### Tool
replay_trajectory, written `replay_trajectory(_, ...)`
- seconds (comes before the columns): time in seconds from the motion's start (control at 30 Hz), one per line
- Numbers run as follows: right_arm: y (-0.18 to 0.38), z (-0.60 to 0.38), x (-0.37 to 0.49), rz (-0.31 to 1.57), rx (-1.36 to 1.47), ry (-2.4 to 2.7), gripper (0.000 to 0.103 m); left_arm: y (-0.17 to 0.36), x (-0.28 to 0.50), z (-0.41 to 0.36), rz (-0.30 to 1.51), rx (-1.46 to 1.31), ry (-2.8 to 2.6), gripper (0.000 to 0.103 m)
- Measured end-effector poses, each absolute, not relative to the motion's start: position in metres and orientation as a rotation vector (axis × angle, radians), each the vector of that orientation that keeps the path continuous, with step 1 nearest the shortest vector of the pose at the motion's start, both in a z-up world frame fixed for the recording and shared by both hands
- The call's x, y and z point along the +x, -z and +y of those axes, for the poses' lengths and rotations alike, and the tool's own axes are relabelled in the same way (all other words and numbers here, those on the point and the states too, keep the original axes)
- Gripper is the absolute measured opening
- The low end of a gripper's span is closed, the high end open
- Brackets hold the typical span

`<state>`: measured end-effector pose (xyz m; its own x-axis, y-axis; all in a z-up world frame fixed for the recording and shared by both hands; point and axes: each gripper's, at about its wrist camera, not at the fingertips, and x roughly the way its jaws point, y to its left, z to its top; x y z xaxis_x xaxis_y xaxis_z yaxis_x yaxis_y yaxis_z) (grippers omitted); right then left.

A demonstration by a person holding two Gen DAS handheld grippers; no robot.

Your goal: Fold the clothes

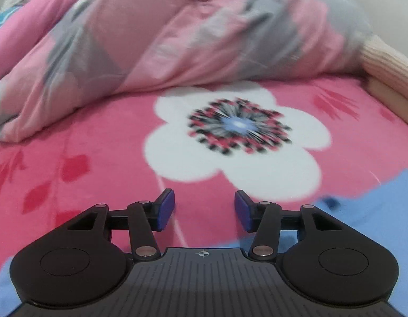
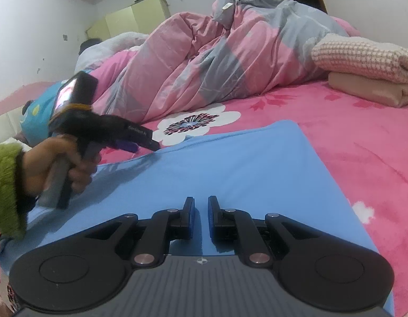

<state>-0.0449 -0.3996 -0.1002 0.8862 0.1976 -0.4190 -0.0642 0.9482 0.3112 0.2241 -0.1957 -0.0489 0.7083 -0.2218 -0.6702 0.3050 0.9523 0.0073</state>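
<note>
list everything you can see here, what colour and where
blue garment: 1, light blue, flat on the bed under both grippers
bed cover: 1, pink with white flower print, beneath everything
quilt: 1, pink and grey, bunched along the far side
knitted item: 1, cream-pink, far right, on top of a folded tan cloth
folded tan cloth: 1, tan, far right
cabinet: 1, pale yellow, by the far wall
hand: 1, green fuzzy sleeve, holding the left gripper
left gripper: open
right gripper: narrow gap, holding nothing
</note>
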Motion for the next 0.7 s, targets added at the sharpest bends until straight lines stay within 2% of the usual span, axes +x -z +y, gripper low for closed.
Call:
replay_trajectory(0.37, 0.103, -0.41, -0.044, 0.467, 0.366, -0.159, 0.01, -0.02, 0.172, -0.147, 0.674, 0.084, 0.317, 0.055)
replay_trajectory(0.47, 0.103, -0.411, -0.044, 0.469, 0.382, -0.161, 0.01, -0.04, 0.155, -0.128, 0.657, 0.072, 0.312, 0.06)
replay_trajectory(0.63, 0.103, -0.408, -0.048, 0.464, 0.357, -0.154, 0.01, -0.062, 0.082, -0.032, 0.66, -0.047, 0.155, 0.062)
replay_trajectory(0.7, 0.103, -0.408, -0.049, 0.463, 0.346, -0.152, 0.01, -0.059, 0.046, 0.005, 0.664, -0.11, 0.11, 0.068)
